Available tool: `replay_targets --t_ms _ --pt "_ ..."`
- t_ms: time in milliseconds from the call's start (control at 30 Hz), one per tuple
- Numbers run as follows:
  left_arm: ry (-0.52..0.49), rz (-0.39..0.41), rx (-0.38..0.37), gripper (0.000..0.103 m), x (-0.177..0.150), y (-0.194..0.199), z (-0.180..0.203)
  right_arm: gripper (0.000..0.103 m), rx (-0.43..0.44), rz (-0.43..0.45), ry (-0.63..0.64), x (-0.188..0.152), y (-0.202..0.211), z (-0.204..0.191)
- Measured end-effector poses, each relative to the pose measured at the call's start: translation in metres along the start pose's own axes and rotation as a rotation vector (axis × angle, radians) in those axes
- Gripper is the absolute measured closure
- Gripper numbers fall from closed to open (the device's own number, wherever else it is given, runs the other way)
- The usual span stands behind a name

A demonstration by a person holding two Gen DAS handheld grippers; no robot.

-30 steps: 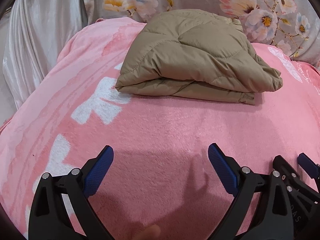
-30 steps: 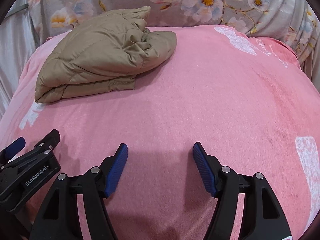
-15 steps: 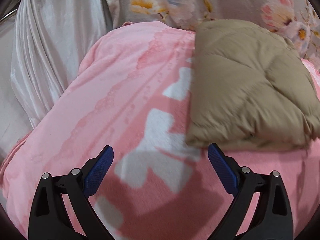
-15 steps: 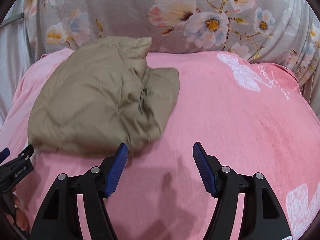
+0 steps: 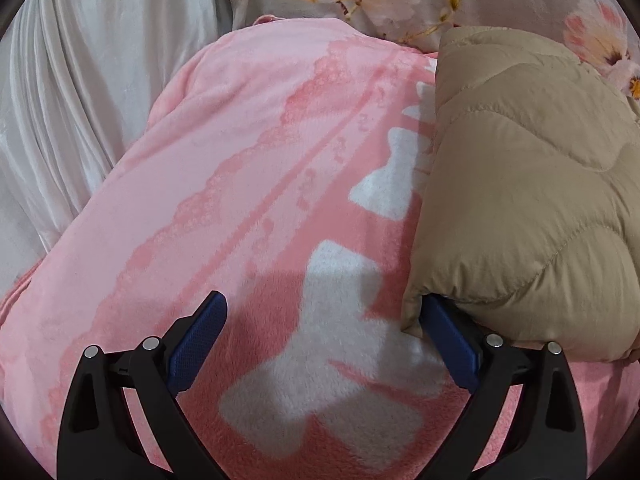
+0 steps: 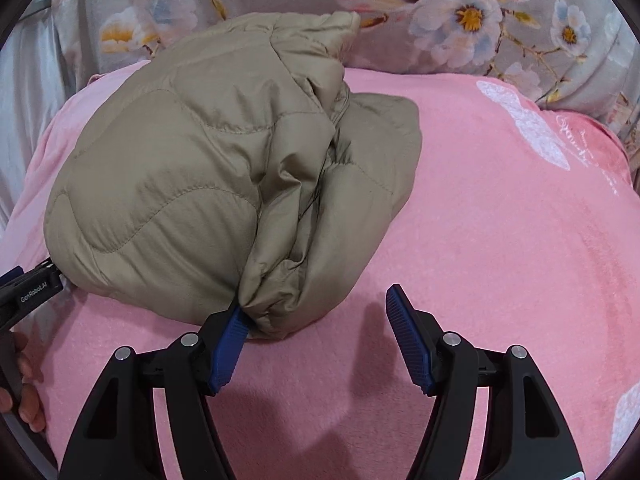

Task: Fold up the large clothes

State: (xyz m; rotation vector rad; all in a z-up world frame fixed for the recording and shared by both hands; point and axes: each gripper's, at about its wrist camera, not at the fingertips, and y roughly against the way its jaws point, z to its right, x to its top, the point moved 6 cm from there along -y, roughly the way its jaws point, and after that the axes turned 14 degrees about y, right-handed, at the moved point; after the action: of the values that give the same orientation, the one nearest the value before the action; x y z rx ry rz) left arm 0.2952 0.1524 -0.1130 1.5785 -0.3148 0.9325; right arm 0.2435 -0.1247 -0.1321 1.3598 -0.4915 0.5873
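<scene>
- Left wrist view: the left gripper [image 5: 322, 332] is spread wide over a pink fleece blanket with white shapes [image 5: 248, 184]. A folded tan quilted puffer jacket [image 5: 532, 200] lies ahead and to the gripper's right. Its near corner drapes over the tip of the right-hand blue finger pad; nothing lies between the pads.
- Risk, as a judgement: closing from here would likely catch blanket pile, or only one thin corner, and the slick padded layers could slide apart when lifted.
- Right wrist view: the right gripper [image 6: 316, 340] is also spread apart, holding nothing. The same jacket [image 6: 192, 184] sits ahead and to its left, its bunched near end touching the left-hand pad. The left gripper's black body [image 6: 30, 296] shows at the jacket's far-left edge.
- Risk, as a judgement: pushing forward could shove the springy bundle and undo the fold, or pinch only the crumpled end. A floral grey cushion [image 6: 460, 20] lies beyond the jacket.
</scene>
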Motion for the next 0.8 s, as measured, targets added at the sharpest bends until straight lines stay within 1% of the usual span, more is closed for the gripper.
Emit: replay_targets --t_ms 100,167,300,367,400,433,467,500,533,567,600,633,667,700,733,800 --pt "-0.042 0.011 0.048 0.007 -0.002 -0.002 0.007 0.036 0.033 -0.012 -0.027 -0.002 -0.007 0.002" --pt "-0.048 0.007 0.067 0.005 -0.002 -0.004 0.008 0.034 0.050 -0.015 -0.045 -0.003 -0.009 0.004" --pt "-0.034 -0.009 0.051 0.005 -0.002 -0.006 0.005 0.033 0.069 -0.016 -0.055 -0.005 -0.009 0.005" --pt "-0.022 -0.015 0.022 0.005 -0.001 -0.003 0.002 0.036 0.068 -0.026 -0.037 -0.006 -0.003 0.007" --pt "-0.022 -0.016 0.002 0.005 -0.001 0.001 -0.002 0.041 0.069 -0.021 -0.030 -0.007 0.007 0.010" --pt "-0.029 -0.014 -0.016 0.006 -0.002 0.008 -0.007 0.057 0.093 0.007 -0.027 -0.007 0.021 0.014" --pt "-0.040 -0.005 -0.044 0.006 -0.001 0.018 -0.012 0.068 0.102 0.031 -0.026 -0.006 0.033 0.020" --pt "-0.044 0.012 -0.074 0.006 0.003 0.031 -0.018 0.071 0.094 0.055 -0.024 -0.001 0.044 0.025" --pt "-0.044 0.033 -0.094 0.006 0.010 0.042 -0.022 0.079 0.073 0.087 -0.018 0.010 0.056 0.033" --pt "-0.037 0.058 -0.104 0.006 0.020 0.052 -0.023 0.093 0.059 0.105 -0.015 0.021 0.062 0.037" --pt "-0.030 0.079 -0.110 0.006 0.032 0.060 -0.021 0.098 0.051 0.113 -0.015 0.033 0.065 0.042" --pt "-0.021 0.102 -0.121 0.006 0.046 0.069 -0.015 0.100 0.056 0.121 -0.022 0.047 0.066 0.045" --pt "-0.019 0.113 -0.136 0.006 0.055 0.074 -0.008 0.102 0.081 0.130 -0.039 0.066 0.064 0.048" --pt "-0.023 0.129 -0.162 0.006 0.069 0.080 0.005 0.103 0.097 0.128 -0.050 0.081 0.059 0.049" --pt "-0.028 0.136 -0.168 0.006 0.076 0.081 0.013 0.103 0.100 0.123 -0.056 0.091 0.053 0.051" --pt "-0.057 0.134 -0.153 0.006 0.088 0.075 0.042 0.103 0.096 0.106 -0.063 0.112 0.035 0.049"
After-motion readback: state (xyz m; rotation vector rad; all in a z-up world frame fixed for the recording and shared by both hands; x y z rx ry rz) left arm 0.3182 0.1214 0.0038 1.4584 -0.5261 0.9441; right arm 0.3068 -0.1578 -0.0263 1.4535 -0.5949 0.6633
